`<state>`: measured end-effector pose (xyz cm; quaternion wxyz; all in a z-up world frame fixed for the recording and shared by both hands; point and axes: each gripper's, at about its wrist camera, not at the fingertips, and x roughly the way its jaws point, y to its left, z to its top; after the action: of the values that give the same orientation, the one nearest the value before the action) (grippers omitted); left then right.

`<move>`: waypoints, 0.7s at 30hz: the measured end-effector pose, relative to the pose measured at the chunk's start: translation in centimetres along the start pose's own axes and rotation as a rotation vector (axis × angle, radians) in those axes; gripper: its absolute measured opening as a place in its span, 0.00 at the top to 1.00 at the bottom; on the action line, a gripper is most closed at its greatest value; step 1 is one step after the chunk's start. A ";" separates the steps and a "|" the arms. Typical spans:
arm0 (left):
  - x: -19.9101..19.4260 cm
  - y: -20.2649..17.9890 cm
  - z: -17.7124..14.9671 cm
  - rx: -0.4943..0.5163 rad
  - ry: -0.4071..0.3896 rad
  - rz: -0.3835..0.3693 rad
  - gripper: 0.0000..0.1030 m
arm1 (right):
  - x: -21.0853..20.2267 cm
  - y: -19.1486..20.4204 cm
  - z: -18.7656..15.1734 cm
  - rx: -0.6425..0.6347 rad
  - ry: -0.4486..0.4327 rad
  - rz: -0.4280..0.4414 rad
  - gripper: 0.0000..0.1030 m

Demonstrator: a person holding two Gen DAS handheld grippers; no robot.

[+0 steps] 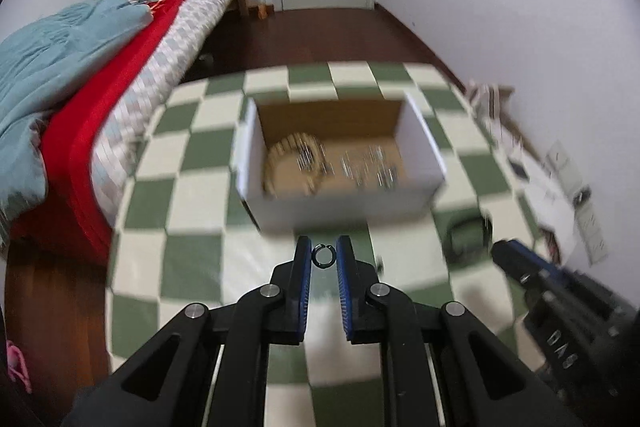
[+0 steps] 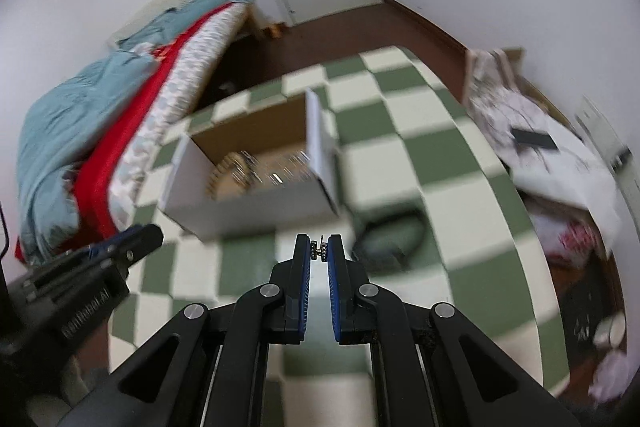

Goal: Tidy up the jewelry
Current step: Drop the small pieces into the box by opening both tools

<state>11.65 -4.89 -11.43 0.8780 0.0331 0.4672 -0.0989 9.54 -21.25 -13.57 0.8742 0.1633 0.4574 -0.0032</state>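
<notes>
Green-and-cream checked cloth (image 1: 192, 259) covers the tabletop in the left wrist view; everything beyond the fingers is motion-blurred. Left gripper (image 1: 324, 255) is clamped on a small dark ring (image 1: 323, 255), pinched upright between the blue pads near the fingertips, above the cloth just short of the box's near wall. White cardboard box (image 1: 344, 201) sits open-topped mid-table, brown inside, holding a pale beaded bracelet (image 1: 286, 157) at its left side and glinting metal pieces (image 1: 368, 163) to the right, too smeared to identify. A dark rounded item (image 1: 468, 233) lies on the cloth near the box's right near corner; cannot tell what it is. Right gripper (image 1: 504, 253) enters from the right edge, fingers look closed. Off the table's left edge: bed (image 1: 80, 67) with blue and red covers. Right wrist view: right gripper (image 2: 319, 251) is closed on a small metal jewelry piece (image 2: 319, 251), looks like an earring, held crosswise between the pads at the tips, over the cloth (image 2: 440, 227) in front of the box's right near corner. Same box (image 2: 256, 207) is left of centre, bracelet (image 2: 228, 167) and metal bits visible inside, blurred. Left gripper (image 2: 154, 233) shows at the left edge, tip near the box's left near corner. Dark rounded item (image 2: 392, 235) sits just right of the fingertips. A cluttered white surface (image 2: 560, 171) lies beyond the table's right edge.
</notes>
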 end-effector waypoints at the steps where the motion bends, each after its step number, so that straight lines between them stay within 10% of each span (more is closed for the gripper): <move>1: 0.0 0.6 1.1 -0.008 -0.008 0.001 0.90 | 0.5 0.6 1.3 -0.009 0.001 0.015 0.91; 16: 7.5 5.3 11.3 -0.078 0.114 0.007 0.87 | 11.1 3.0 12.9 -0.073 0.180 0.002 0.90; 21: 8.2 5.5 12.0 -0.093 0.119 0.012 0.72 | 11.5 2.1 13.4 -0.054 0.200 0.009 0.53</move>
<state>26.98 -2.51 -11.64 0.8498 0.0010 0.5225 -0.0699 27.30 -21.46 -15.09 0.8283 0.1411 0.5415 0.0293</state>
